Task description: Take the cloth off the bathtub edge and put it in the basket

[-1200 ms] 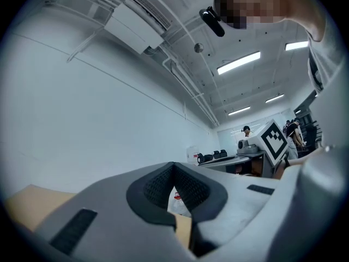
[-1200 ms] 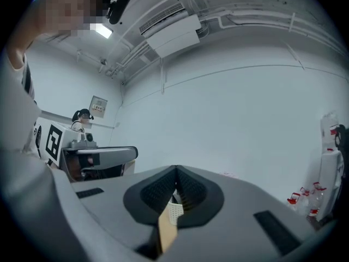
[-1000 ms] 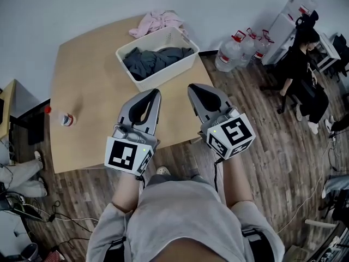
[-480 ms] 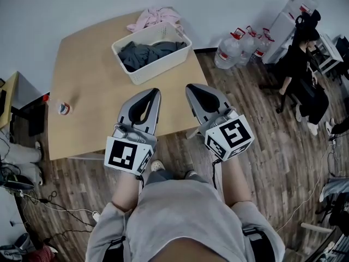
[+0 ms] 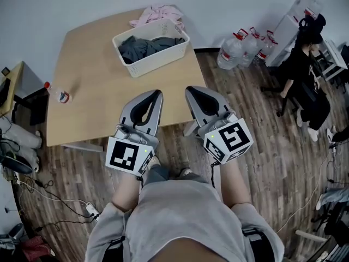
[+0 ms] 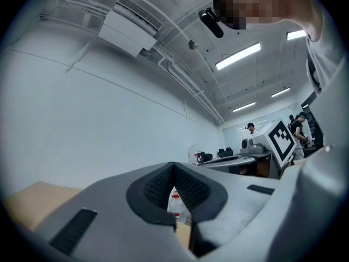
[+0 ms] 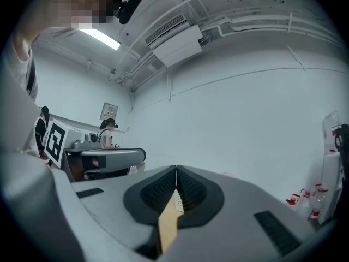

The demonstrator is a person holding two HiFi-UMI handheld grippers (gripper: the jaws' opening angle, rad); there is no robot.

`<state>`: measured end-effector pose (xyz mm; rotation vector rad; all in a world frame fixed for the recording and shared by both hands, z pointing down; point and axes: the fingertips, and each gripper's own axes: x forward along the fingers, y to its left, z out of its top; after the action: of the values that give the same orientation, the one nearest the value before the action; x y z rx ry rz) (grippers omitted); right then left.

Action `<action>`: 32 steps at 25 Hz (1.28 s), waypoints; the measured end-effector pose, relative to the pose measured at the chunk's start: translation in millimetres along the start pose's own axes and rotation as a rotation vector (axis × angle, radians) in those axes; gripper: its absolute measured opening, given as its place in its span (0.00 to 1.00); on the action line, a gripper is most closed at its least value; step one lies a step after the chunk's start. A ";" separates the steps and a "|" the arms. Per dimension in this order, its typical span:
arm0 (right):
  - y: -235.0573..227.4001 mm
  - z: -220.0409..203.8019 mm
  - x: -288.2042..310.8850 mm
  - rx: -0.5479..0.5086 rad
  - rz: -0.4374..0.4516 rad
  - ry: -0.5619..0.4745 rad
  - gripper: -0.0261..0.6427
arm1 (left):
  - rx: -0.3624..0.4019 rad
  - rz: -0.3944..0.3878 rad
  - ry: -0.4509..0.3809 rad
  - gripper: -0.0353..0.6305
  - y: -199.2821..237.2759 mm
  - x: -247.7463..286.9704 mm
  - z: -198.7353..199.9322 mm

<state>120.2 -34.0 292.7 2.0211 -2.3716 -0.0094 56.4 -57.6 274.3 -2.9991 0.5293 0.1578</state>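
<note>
On the wooden table (image 5: 92, 86) stands a white basket (image 5: 158, 60) holding a dark grey cloth (image 5: 147, 45). Behind the basket, a pink cloth (image 5: 154, 14) lies at the table's far edge. No bathtub shows in any view. My left gripper (image 5: 156, 94) and right gripper (image 5: 190, 90) hang side by side over the table's near edge, well short of the basket. Both are shut with nothing between the jaws. In the left gripper view the left gripper (image 6: 173, 166) has its tips together, and so does the right gripper (image 7: 176, 169) in its own view.
A small red-capped bottle (image 5: 61, 96) stands near the table's left edge. Large water jugs (image 5: 240, 51) sit on the wood floor by the wall at right. Further right, a person in black (image 5: 305, 64) sits beside white cabinets. Cables and a power strip (image 5: 90, 207) lie at lower left.
The table and basket have slid farther up and away in the head view, and more floor shows in front of the table. Both grippers stay shut, side by side.
</note>
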 end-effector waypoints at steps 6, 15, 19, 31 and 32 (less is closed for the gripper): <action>5.6 -6.9 -21.4 0.008 0.025 -0.005 0.06 | 0.002 0.037 0.007 0.05 -20.7 -9.9 -3.8; 15.9 -11.7 -49.4 0.021 0.058 -0.017 0.05 | 0.004 0.071 0.018 0.05 -49.1 -25.2 -8.4; 22.2 -13.8 -56.2 0.027 0.063 -0.021 0.05 | 0.005 0.077 0.019 0.05 -54.9 -32.1 -9.7; 25.4 -9.2 -70.1 0.022 0.067 -0.036 0.05 | 0.017 0.084 0.006 0.05 -68.7 -35.7 -2.2; 26.3 -9.1 -70.2 0.022 0.068 -0.037 0.05 | 0.017 0.085 0.006 0.05 -68.6 -36.7 -1.9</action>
<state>105.5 39.6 301.2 1.9654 -2.4715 -0.0198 46.0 18.7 285.5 -2.9627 0.6555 0.1502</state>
